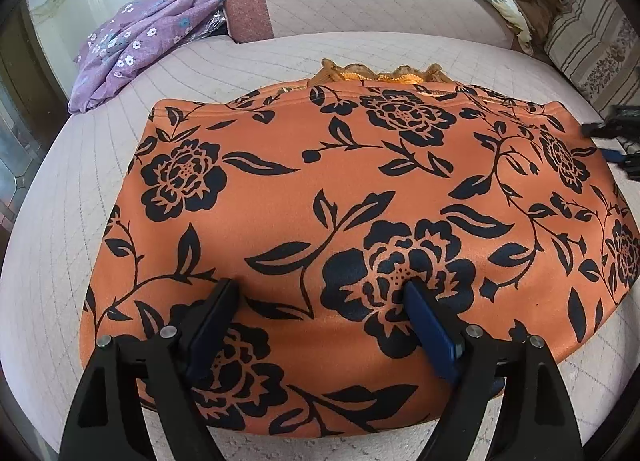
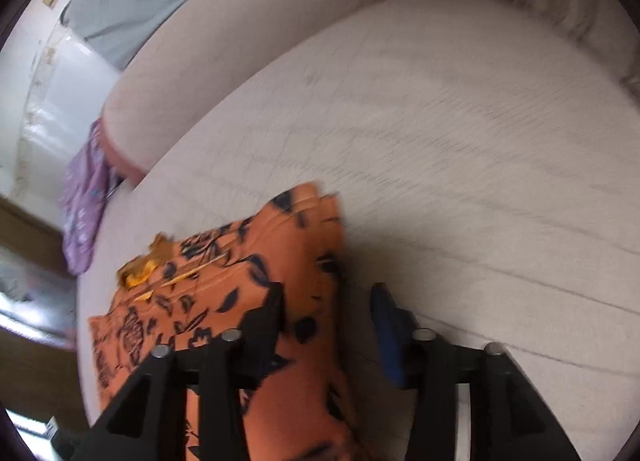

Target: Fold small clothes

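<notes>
Orange floral garment (image 1: pixel 340 197) flat on quilted cushion (image 1: pixel 360 49) — left gripper (image 1: pixel 320 289) spread wide above it, right gripper (image 2: pixel 328 301) unclenched at its edge, grasping nothing.

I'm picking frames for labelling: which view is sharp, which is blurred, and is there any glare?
Left wrist view: sharp, the orange garment print crisp, edges bent by the fisheye, glare on the wall at upper left. Right wrist view: motion-blurred throughout, garment and sofa smeared, washed-out brightness at far left.
</notes>
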`<state>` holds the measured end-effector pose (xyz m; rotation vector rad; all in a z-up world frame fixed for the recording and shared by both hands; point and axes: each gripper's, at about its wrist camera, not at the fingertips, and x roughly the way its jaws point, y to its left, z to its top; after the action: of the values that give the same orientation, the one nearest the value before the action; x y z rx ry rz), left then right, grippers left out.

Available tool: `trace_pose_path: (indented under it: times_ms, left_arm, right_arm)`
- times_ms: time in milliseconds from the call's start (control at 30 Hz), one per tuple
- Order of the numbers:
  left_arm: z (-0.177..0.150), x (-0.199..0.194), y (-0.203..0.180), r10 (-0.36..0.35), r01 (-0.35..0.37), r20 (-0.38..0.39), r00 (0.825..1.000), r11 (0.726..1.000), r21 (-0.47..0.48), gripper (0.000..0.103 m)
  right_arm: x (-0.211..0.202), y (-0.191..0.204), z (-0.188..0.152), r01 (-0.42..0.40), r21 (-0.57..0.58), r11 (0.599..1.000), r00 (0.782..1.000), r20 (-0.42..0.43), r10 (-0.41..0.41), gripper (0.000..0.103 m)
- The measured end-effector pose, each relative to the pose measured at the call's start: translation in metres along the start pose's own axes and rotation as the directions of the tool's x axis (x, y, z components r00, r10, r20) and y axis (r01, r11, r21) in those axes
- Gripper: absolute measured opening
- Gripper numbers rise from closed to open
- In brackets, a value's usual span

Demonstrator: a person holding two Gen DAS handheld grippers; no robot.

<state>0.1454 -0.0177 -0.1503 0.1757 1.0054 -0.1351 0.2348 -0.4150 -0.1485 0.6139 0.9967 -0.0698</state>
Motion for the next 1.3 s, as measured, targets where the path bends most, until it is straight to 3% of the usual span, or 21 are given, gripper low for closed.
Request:
trace_pose_path:
  times_ms: [133,200,267,333,367,433,467,500,567,633,667,700,767,833,933,967,1033,1100,1233,1267,1300]
  left_arm:
    - [0.002,-0.001,0.001,-0.004,0.004,-0.006,1.0,1.0,-0.009,0.085]
    - [0.005,-0.009,0.009,-0.048,0.048,0.001,0.999,0.998,-0.037,0.085]
    - [0.006,-0.025,0.028,-0.06,0.065,0.045,0.997,0.993,-0.098,0.085]
    - [0.004,-0.034,0.053,-0.025,0.036,0.067,0.997,0.986,-0.165,0.085]
    - [0.0,-0.03,0.068,0.01,-0.002,0.038,0.999,0.979,-0.203,0.085]
    - [-0.009,-0.007,0.094,0.051,-0.067,-0.072,0.996,0.968,-0.24,0.084]
    - [-0.013,0.0,0.104,0.038,-0.058,-0.086,0.996,0.967,-0.248,0.083]
    - [-0.013,-0.006,0.107,0.028,-0.038,-0.045,0.999,0.97,-0.239,0.083]
    - [-0.011,-0.015,0.105,0.038,-0.042,-0.021,0.999,0.973,-0.226,0.083]
    - [-0.009,-0.019,0.105,0.061,-0.059,0.003,0.998,0.97,-0.235,0.083]
    - [-0.009,-0.016,0.105,0.059,-0.059,-0.01,0.998,0.968,-0.242,0.083]
    - [-0.011,-0.009,0.107,0.062,-0.071,-0.043,0.997,0.968,-0.242,0.083]
    - [-0.015,-0.004,0.115,0.074,-0.091,-0.074,0.994,0.962,-0.256,0.083]
    - [-0.018,-0.008,0.122,0.052,-0.068,-0.061,0.997,0.95,-0.303,0.083]
    - [-0.019,-0.008,0.122,0.08,-0.092,-0.051,0.995,0.951,-0.294,0.083]
    - [-0.021,0.002,0.12,0.083,-0.103,-0.083,0.993,0.956,-0.276,0.084]
    - [-0.025,-0.001,0.12,0.096,-0.111,-0.067,0.993,0.956,-0.271,0.086]
    - [-0.021,-0.006,0.121,0.09,-0.107,-0.073,0.993,0.957,-0.27,0.086]
    - [-0.021,-0.003,0.126,0.075,-0.091,-0.068,0.995,0.956,-0.277,0.086]
    - [-0.021,-0.004,0.126,0.079,-0.095,-0.068,0.995,0.956,-0.279,0.086]
    - [-0.021,-0.004,0.126,0.08,-0.097,-0.07,0.994,0.955,-0.279,0.086]
  right_arm:
    - [-0.045,0.031,-0.019,-0.132,-0.074,0.989,0.99,0.037,0.135,0.05]
    - [-0.051,0.047,-0.034,-0.251,-0.102,0.963,0.968,-0.024,0.25,0.061]
    - [-0.038,0.051,-0.052,-0.328,-0.092,0.94,0.941,-0.118,0.317,0.063]
    - [-0.02,0.034,-0.061,-0.276,-0.053,0.96,0.953,-0.148,0.266,0.063]
    - [-0.011,0.019,-0.063,-0.23,-0.007,0.973,0.962,-0.15,0.226,0.057]
    - [-0.015,0.006,-0.064,-0.277,0.065,0.959,0.954,-0.103,0.283,0.059]
    - [-0.022,0.009,-0.064,-0.272,0.051,0.961,0.957,-0.087,0.276,0.061]
    - [-0.029,0.017,-0.064,-0.278,0.018,0.96,0.957,-0.079,0.279,0.061]
    - [-0.04,0.03,-0.069,-0.343,-0.035,0.939,0.938,-0.073,0.34,0.068]
    - [-0.036,0.031,-0.07,-0.325,-0.071,0.943,0.945,-0.077,0.319,0.073]
    - [-0.025,0.022,-0.068,-0.262,-0.054,0.964,0.962,-0.095,0.256,0.069]
    - [-0.012,0.007,-0.066,-0.245,0.024,0.969,0.962,-0.12,0.246,0.067]
    - [-0.02,-0.005,-0.061,-0.296,0.106,0.949,0.949,-0.08,0.305,0.068]
    - [-0.035,0.009,-0.054,-0.304,0.028,0.952,0.951,-0.056,0.305,0.069]
    - [-0.038,0.024,-0.044,-0.339,-0.016,0.941,0.94,-0.056,0.338,0.07]
    - [-0.032,0.023,-0.04,-0.333,-0.005,0.943,0.942,-0.054,0.332,0.073]
    - [-0.004,0.004,-0.034,-0.269,0.071,0.961,0.959,-0.079,0.274,0.074]
    - [0.007,-0.009,-0.028,-0.302,0.174,0.937,0.947,-0.053,0.316,0.074]
    - [-0.016,0.019,-0.015,-0.369,0.048,0.928,0.929,-0.015,0.37,0.077]
    - [-0.01,0.023,-0.012,-0.366,0.03,0.93,0.93,-0.009,0.366,0.081]
    - [0.003,0.018,-0.006,-0.311,0.03,0.95,0.95,-0.019,0.312,0.081]
